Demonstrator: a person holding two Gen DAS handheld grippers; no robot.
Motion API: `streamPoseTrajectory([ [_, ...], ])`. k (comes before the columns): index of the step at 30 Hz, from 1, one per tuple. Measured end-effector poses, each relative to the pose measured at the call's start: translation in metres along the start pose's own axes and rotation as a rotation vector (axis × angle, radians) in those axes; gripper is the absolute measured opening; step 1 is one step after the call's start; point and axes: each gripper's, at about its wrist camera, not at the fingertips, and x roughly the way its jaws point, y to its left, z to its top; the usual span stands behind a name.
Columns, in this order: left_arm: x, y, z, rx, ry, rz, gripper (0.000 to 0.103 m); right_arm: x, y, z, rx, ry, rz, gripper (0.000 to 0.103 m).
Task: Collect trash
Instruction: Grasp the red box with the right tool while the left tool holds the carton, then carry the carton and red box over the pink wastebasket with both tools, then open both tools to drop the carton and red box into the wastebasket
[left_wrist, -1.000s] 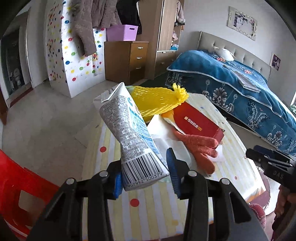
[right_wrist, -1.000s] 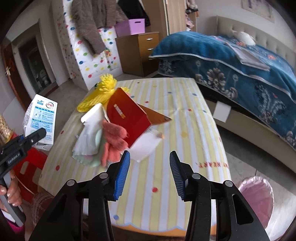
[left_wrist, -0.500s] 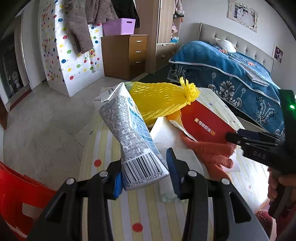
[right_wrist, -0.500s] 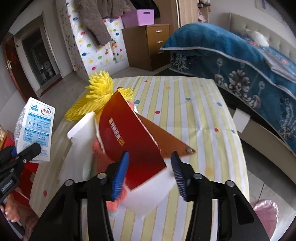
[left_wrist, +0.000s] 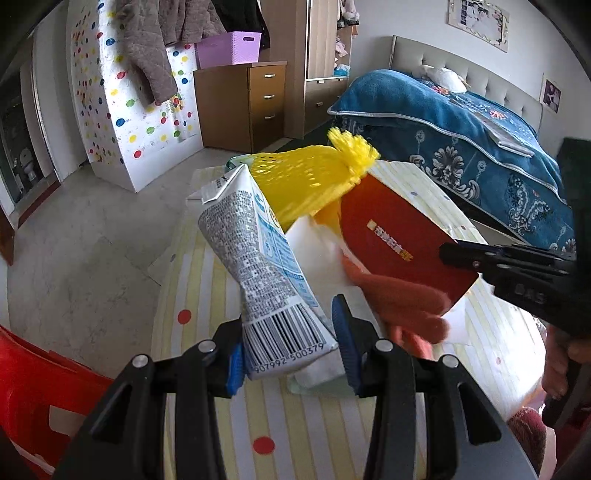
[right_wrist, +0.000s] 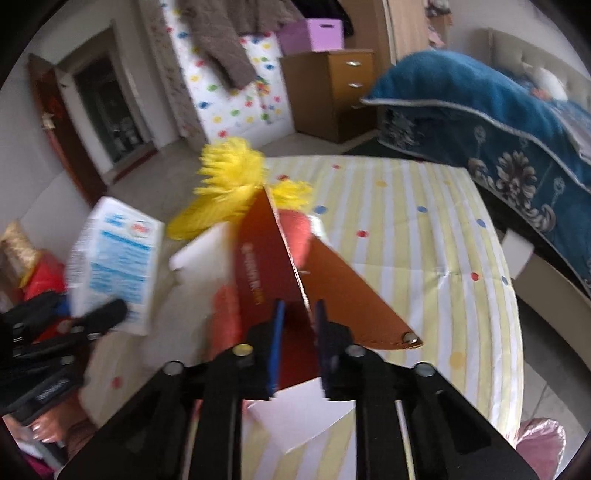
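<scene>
left claw (left_wrist: 291, 354): clamped on the bottom end of a squashed milk carton (left_wrist: 258, 266), right by the barcode. The carton sticks up and away from the claw, above the near end of the worktop (left_wrist: 295, 435).

right claw (right_wrist: 298, 347): pinched nearly shut on the edge of a red card box (right_wrist: 264, 273), close to its near corner. Can't swear how firm the bite is because that view is blurry, but it looks like it's got it.

where the trash is: the rest sits in a heap on the striped, spotty worktop. There's a yellow foam net (left_wrist: 306, 184), some white paper (left_wrist: 317, 254) and an orange fuzzy thing (left_wrist: 399, 302) that I think is a glove. The red box leans on top of that heap.

carton handling: empty and crushed, so light as anything. It's soft though, so squeeze the flattened end like it's doing now, not the puffy middle.

red box handling: thin card, stiff-ish but light. An open flap (right_wrist: 354, 295) hangs off to the side, so I reckon it'll swing or fold if grabbed by that. The folded edge is the better hold.

foam net: super light and squishy, and could snag on the box when it lifts.

what could go wrong: the paper under the box may slide along with it.
</scene>
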Motion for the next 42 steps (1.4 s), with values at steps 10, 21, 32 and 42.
streamPoseTrajectory([
  [10, -0.028, -0.024, -0.016, 0.047, -0.006, -0.025, 0.040, -0.051, 0.025, -0.020, -0.047, -0.070, -0.104, 0.000],
  [21, -0.052, -0.098, -0.038, 0.191, -0.029, -0.131, 0.040, -0.123, 0.005, -0.064, 0.035, -0.153, -0.194, 0.000],
  [32, -0.055, -0.215, -0.052, 0.408, -0.049, -0.265, 0.040, -0.196, -0.055, -0.138, 0.240, -0.194, -0.352, 0.000],
  [42, -0.047, -0.340, -0.076, 0.632, -0.061, -0.403, 0.040, -0.249, -0.124, -0.217, 0.446, -0.195, -0.523, 0.000],
])
